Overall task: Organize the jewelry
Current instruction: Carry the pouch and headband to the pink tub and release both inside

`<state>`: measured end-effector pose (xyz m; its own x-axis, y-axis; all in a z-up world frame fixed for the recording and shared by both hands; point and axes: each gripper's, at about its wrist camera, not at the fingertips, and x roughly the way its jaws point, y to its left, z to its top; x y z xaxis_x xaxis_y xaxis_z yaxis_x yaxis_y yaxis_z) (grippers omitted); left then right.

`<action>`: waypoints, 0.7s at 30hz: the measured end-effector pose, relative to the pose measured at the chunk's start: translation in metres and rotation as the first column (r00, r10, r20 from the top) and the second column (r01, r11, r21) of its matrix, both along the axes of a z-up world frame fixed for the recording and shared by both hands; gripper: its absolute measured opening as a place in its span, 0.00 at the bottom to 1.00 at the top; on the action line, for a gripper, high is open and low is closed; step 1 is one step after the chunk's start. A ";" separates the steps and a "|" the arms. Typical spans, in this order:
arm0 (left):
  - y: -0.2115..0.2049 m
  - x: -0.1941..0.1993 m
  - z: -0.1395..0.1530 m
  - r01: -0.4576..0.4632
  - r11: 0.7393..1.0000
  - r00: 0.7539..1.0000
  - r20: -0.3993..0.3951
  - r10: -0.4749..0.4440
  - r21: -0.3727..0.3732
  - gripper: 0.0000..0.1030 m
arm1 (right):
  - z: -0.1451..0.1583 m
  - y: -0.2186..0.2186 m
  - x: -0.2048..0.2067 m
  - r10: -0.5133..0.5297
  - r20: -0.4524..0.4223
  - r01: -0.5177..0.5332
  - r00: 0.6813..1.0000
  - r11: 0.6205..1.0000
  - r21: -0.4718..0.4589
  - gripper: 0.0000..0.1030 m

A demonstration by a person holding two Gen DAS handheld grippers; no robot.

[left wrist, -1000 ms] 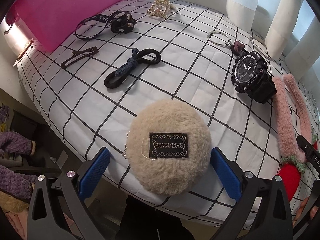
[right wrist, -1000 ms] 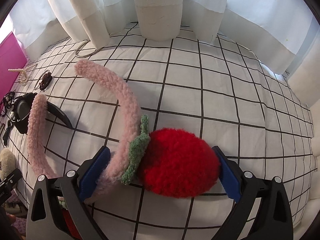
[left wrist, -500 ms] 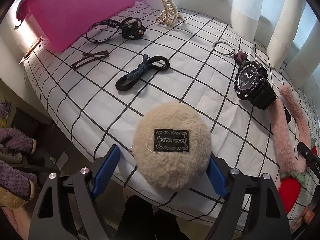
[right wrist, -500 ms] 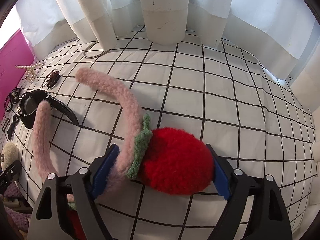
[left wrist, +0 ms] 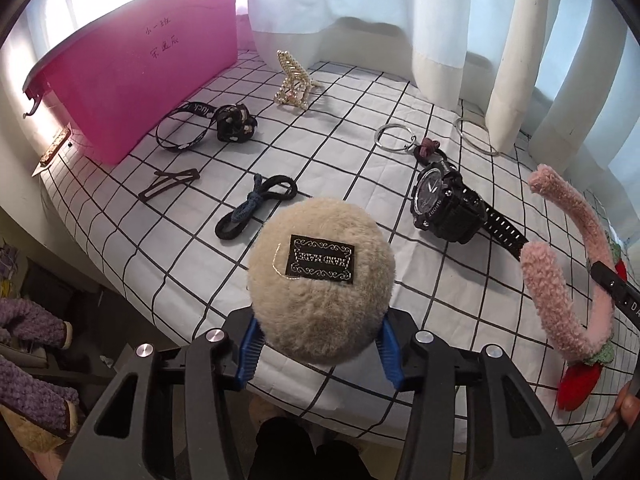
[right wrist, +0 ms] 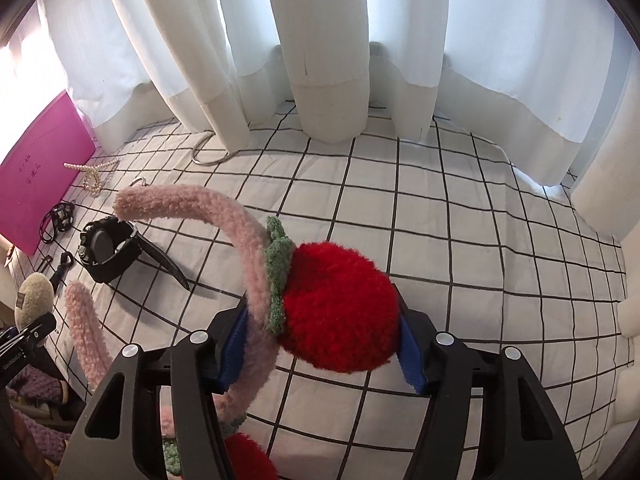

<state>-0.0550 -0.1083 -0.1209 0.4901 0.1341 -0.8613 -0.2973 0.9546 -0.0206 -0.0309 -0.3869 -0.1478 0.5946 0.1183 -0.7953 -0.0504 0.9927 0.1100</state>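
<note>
Since the earlier frame both items have left the gridded tabletop [left wrist: 400,128]. The left hand-held gripper [left wrist: 320,354], jaws closing, pinches the beige plush pouch [left wrist: 320,292]; the right hand-held gripper [right wrist: 320,354], jaws closing, pinches the pink headband [right wrist: 248,264] at its red pompom [right wrist: 340,308]. Step: lifting. Next, probably, carry both to the pink bin [left wrist: 132,76].

You're working over a tabletop [right wrist: 460,216] covered in white cloth with a black grid. Along its far edge hang white curtains [right wrist: 320,48] in thick folds, and cool daylight glows through them. To your near left, below the tabletop's edge, the floor [left wrist: 76,304] lies in dark shadow with purple knitted fabric [left wrist: 28,320] bunched there.
</note>
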 end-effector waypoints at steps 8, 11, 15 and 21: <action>0.001 -0.003 0.054 0.008 1.000 0.995 0.095 -0.007 -0.009 0.46 | 0.060 0.009 0.000 0.046 0.120 -0.050 0.992 0.998 0.030 0.58; 0.010 -0.007 0.084 -0.003 1.000 0.989 0.151 0.003 -0.001 0.46 | 0.087 0.025 0.005 0.090 0.168 -0.101 0.982 0.993 0.058 0.58; 0.035 -0.011 0.123 -0.036 0.999 0.973 0.227 0.033 0.011 0.46 | 0.120 0.063 0.018 0.165 0.220 -0.189 0.961 0.978 0.091 0.58; 0.103 -0.015 0.176 -0.110 0.993 0.938 0.333 0.091 0.039 0.46 | 0.168 0.154 0.046 0.281 0.297 -0.329 0.913 0.935 0.129 0.58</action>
<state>-0.0698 -0.0049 0.0549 0.7274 0.2403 -0.6428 -0.3770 0.9226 -0.0818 0.0153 -0.2328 0.0199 0.6956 0.4489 -0.5610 -0.3996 0.8906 0.2172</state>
